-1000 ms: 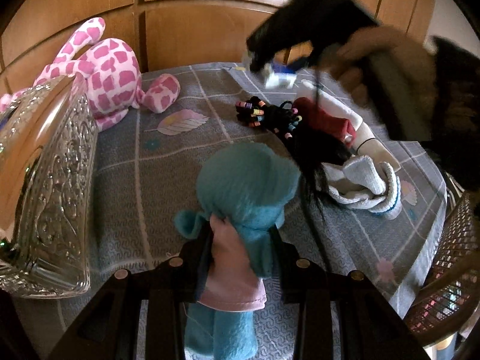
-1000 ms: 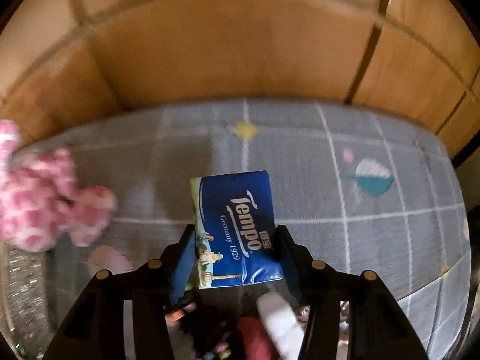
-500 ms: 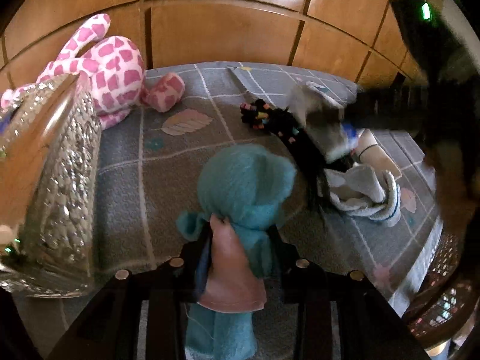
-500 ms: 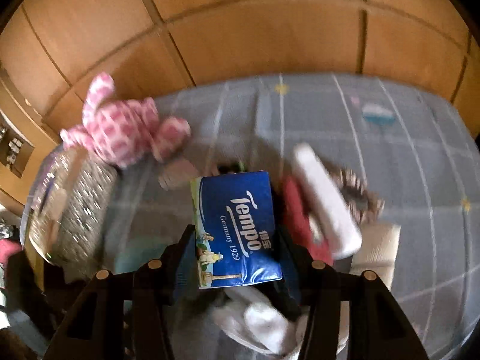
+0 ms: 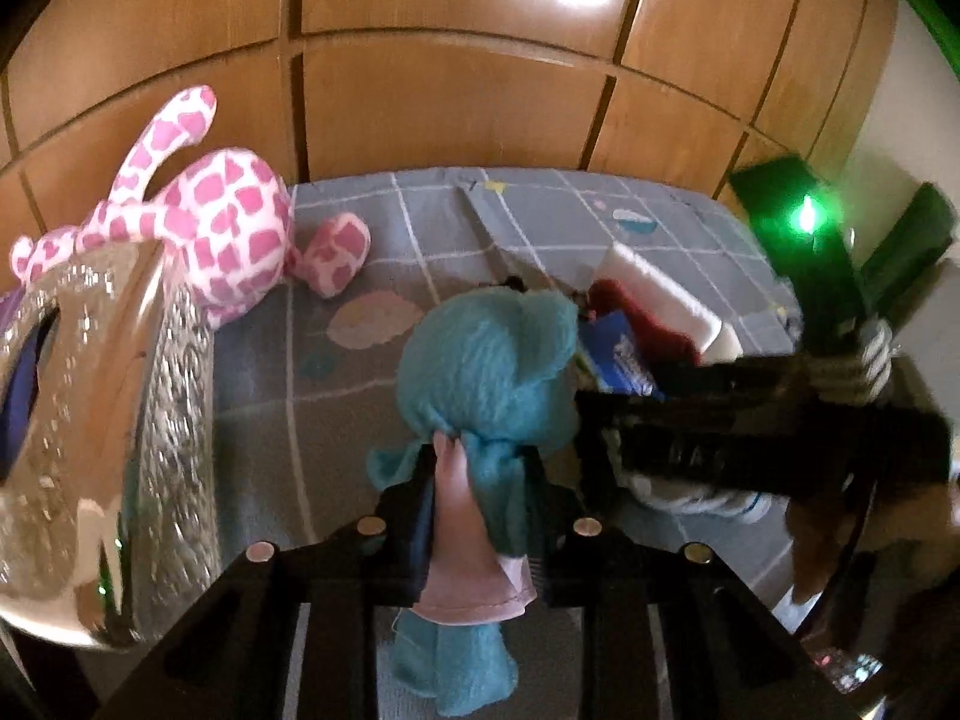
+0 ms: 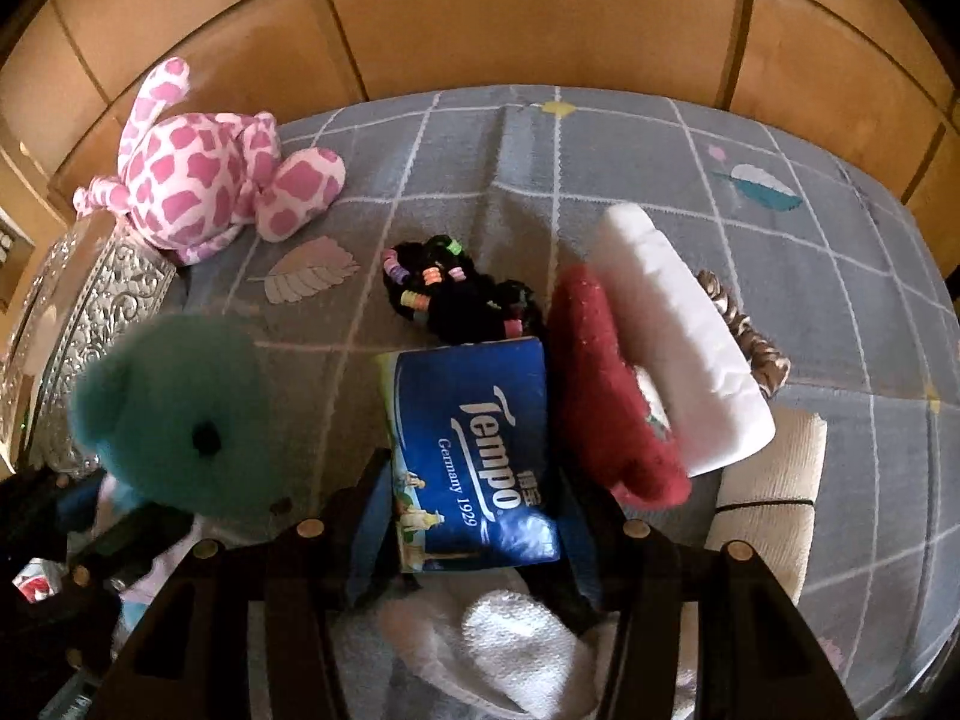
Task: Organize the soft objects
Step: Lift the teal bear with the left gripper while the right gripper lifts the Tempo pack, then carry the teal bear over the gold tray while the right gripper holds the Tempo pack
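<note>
A teal plush doll [image 5: 486, 372] in a pink dress hangs in my left gripper [image 5: 480, 471]. The jaws are closing and press on its neck, with the head above the grey checked cloth [image 5: 360, 420]. The right wrist view shows the doll's face [image 6: 180, 420] at lower left. My right gripper [image 6: 471, 474] is shut on a blue Tempo tissue pack [image 6: 474, 450], held over the pile of soft things just right of the doll. The pack's blue corner [image 5: 618, 354] shows behind the doll in the left wrist view.
A pink-spotted giraffe plush [image 6: 198, 186] lies at the far left beside a silver patterned glass box [image 5: 120, 420]. In the pile are black beaded hair ties [image 6: 444, 294], a red knit piece [image 6: 606, 396], a white pack [image 6: 678, 336], a white sock [image 6: 510, 642] and a cream cloth [image 6: 768, 480]. Wooden panels stand behind.
My left gripper rose a little with the teal doll. The right gripper carried the tissue pack from the far bare cloth back over the pile, close beside the doll.
</note>
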Motion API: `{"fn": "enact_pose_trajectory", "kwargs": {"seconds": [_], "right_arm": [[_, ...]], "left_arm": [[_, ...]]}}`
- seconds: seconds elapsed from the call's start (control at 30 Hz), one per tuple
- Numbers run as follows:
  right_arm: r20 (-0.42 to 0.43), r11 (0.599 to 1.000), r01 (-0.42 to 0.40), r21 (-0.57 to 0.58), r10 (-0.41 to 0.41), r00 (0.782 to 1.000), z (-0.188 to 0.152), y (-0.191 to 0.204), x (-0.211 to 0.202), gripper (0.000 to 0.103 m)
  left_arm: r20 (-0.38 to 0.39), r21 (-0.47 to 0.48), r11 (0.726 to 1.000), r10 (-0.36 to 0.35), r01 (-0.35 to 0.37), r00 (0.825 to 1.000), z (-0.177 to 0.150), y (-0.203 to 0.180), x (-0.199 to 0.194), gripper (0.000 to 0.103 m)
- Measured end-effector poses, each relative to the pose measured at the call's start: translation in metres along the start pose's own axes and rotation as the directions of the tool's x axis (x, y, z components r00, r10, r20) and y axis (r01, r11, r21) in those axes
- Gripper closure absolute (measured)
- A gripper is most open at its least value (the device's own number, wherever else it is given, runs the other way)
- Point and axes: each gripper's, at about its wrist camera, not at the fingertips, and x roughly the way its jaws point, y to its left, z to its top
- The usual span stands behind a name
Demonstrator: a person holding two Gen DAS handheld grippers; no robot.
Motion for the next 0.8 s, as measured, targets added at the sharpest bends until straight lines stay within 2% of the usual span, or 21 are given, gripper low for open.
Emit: {"fn": "enact_pose_trajectory", "kwargs": {"seconds": [0.17, 0.33, 0.47, 0.57, 0.67, 0.8], "right_arm": [[-0.001, 1.0, 0.006, 0.0, -0.006, 1.0, 0.003, 0.002, 0.001, 0.051], [0.003, 1.0, 0.017, -0.015, -0.017, 1.0, 0.003, 0.004, 0.002, 0.051], [-0.009, 1.0, 0.016, -0.022, -0.017, 1.0, 0.003, 0.006, 0.005, 0.051], [-0.024, 1.0, 0.002, -0.005, -0.002, 1.0, 0.004, 0.002, 0.009, 0.05], [-0.067, 1.0, -0.013, 0.007, 0.013, 0.998, 0.004, -0.001, 0.018, 0.05], [-0.052, 0.997, 0.049, -0.06, -0.052, 0.997, 0.002, 0.01, 0.019, 0.051]], "left_arm": [[0.032, 0.026, 1.0, 0.003, -0.004, 0.999, 0.027, -0.003, -0.007, 0.078], [0.115, 0.029, 0.999, 0.029, -0.033, 0.993, 0.069, 0.004, -0.024, 0.078], [0.172, -0.055, 0.996, 0.085, -0.076, 0.981, 0.1, 0.042, -0.044, 0.078], [0.207, -0.125, 0.984, 0.149, -0.125, 0.967, 0.11, 0.079, -0.062, 0.078], [0.219, -0.209, 0.966, 0.199, -0.154, 0.955, 0.109, 0.121, -0.081, 0.078], [0.23, -0.307, 0.933, 0.262, -0.186, 0.937, 0.09, 0.174, -0.11, 0.078]]}}
